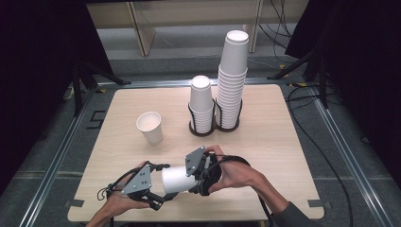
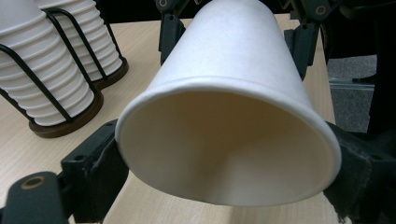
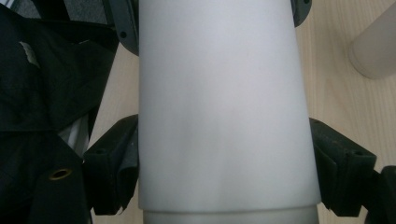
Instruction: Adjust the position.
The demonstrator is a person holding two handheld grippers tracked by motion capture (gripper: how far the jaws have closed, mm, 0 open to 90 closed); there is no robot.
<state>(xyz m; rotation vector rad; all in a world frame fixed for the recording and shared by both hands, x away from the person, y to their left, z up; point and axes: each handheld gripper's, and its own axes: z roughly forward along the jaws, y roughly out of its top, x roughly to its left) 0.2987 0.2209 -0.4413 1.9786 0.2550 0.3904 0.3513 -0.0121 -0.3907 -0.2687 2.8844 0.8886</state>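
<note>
The left tool grips a white paper cup at its open rim end, a jaw pressed on each side of the rim, which the left gripper view shows squeezed slightly out of round. The right tool clamps the same cup near its closed bottom end, its jaws snug against the two sides of the wall. The cup thus lies on its side, level between the two tools, just above the near edge of the bench, mouth toward the person's left hand and base toward the right hand.

Farther back on the bench, a second single cup stands mouth up, left of centre. Beyond it, toward the far edge, two stacks of cups sit in dark wire holders, touching side by side: a short stack and a tall stack.
</note>
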